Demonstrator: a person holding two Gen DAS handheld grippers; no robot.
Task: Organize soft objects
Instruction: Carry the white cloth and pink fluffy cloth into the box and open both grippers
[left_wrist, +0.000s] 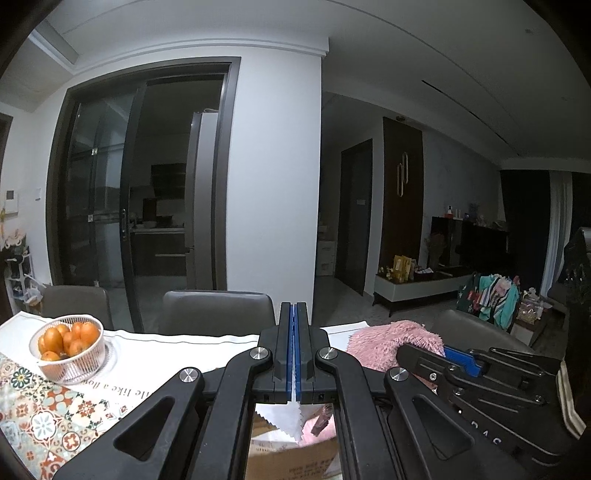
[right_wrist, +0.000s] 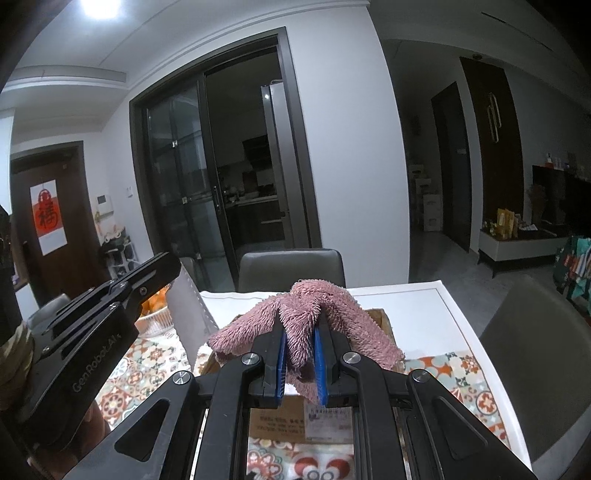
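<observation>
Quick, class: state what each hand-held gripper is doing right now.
Left hand-held gripper: closed on a thin white cloth with a zigzag edge.
Right hand-held gripper: closed on a fluffy pink shaggy cloth.

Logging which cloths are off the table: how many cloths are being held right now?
2: a pink cloth in the right gripper, a white cloth in the left gripper. Others may be hidden.

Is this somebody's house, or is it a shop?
Most likely a home's dining area: a table with a patterned cloth, a bowl of oranges, chairs, and a kitchen with a fridge behind sliding glass doors.
</observation>
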